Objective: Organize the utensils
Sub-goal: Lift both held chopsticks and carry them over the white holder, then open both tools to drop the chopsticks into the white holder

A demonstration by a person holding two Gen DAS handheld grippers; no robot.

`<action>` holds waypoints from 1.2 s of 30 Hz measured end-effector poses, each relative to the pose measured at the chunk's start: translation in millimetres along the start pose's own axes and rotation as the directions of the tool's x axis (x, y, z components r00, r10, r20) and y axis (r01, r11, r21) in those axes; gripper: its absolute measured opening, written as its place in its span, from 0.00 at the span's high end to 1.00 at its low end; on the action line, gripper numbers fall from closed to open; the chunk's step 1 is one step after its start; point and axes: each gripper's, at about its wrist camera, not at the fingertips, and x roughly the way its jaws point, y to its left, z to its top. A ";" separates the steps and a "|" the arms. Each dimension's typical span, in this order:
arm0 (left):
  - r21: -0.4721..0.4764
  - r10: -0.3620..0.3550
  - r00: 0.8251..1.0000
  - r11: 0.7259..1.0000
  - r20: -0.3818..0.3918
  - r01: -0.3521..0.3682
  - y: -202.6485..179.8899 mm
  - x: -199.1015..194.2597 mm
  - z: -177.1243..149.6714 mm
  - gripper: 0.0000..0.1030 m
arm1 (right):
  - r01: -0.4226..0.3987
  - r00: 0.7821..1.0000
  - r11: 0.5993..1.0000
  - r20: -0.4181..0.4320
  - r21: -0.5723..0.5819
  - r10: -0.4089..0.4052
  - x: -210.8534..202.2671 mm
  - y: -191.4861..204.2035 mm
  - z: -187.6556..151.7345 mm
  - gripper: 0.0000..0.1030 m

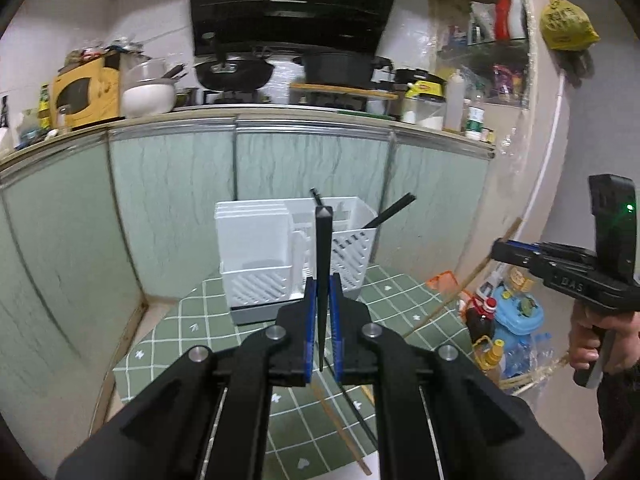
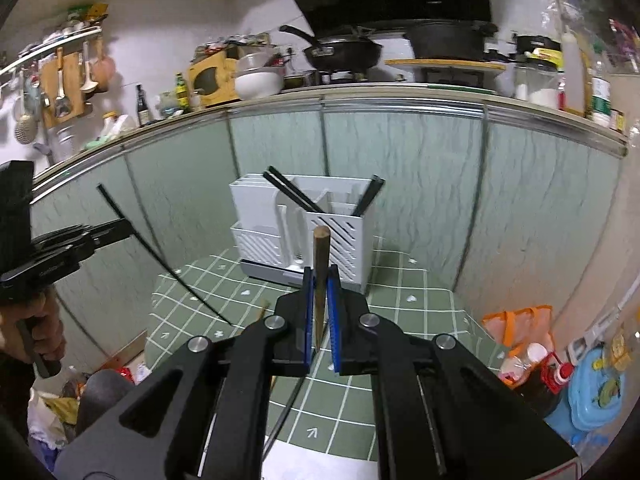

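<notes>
- Caddy [image 1: 280, 248], the white slotted utensil holder, stands at the far side of the green checked tablecloth [image 1: 192, 320], close to the cabinet fronts; its right compartment already holds dark chopsticks [image 2: 296, 196] leaning at angles.
- Left gripper [image 1: 322, 320] is pressed together on a black chopstick [image 1: 323, 264], pinching it low on the shaft, so the thick end stands up in front of the caddy.
- Right gripper [image 2: 319, 316] is clamped the same way on a brown wooden chopstick [image 2: 320, 272], blunt end upward.
- Both tools point forward and somewhat downward at the caddy, each held by a hand [image 1: 592, 340] on a pistol-style grip, side by side and well apart.
- Judged next: carry each stick over the right compartment and lower the thin end inside the wall before letting go, one hand at a time so the sticks don't cross.
- Two more chopsticks [image 1: 340, 420] lie on the cloth beneath the grippers.
</notes>
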 end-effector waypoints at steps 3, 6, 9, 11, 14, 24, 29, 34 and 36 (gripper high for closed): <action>0.011 -0.029 1.000 1.000 -0.007 0.029 -4.1 5.4 6.2 0.92 | -0.028 1.000 0.999 0.006 -0.016 0.028 -1.3 -0.4 5.0 0.94; 0.027 -0.066 0.998 0.997 -0.012 0.066 -8.3 10.4 14.4 0.92 | -0.035 0.999 0.999 0.010 -0.041 0.035 -2.2 0.2 11.9 0.94; 0.033 -0.098 0.995 0.995 -0.018 0.099 -11.9 14.9 21.4 0.92 | -0.033 0.999 0.998 0.015 -0.049 0.034 -3.5 -0.6 21.5 0.94; 0.052 -0.113 0.993 0.992 -0.020 0.114 -15.2 18.7 28.1 0.92 | -0.030 0.999 0.998 0.021 -0.049 0.031 -4.2 -1.9 29.6 0.94; 0.092 -0.097 0.995 0.991 -0.012 0.097 -21.0 23.3 36.7 0.92 | -0.015 0.999 0.999 0.032 -0.049 0.016 -6.2 -5.3 44.2 0.94; 0.090 -0.125 0.992 0.988 0.014 0.123 -23.7 47.9 84.2 0.92 | -0.002 0.998 0.999 0.066 -0.046 0.005 -3.1 -15.8 90.4 0.94; 0.081 -0.136 0.990 0.988 0.039 0.132 -20.7 60.7 109.2 0.92 | -0.012 0.996 0.999 0.087 -0.041 0.015 1.7 -19.6 110.3 0.94; 0.067 -0.146 0.986 0.988 0.079 0.141 -15.9 73.3 136.5 0.92 | -0.017 0.995 0.999 0.096 -0.041 0.020 15.9 -25.5 132.3 0.94; 0.065 -0.147 0.985 0.988 0.087 0.142 -14.9 80.6 146.9 0.92 | -0.017 0.995 0.999 0.102 -0.040 0.021 22.7 -29.7 141.5 0.94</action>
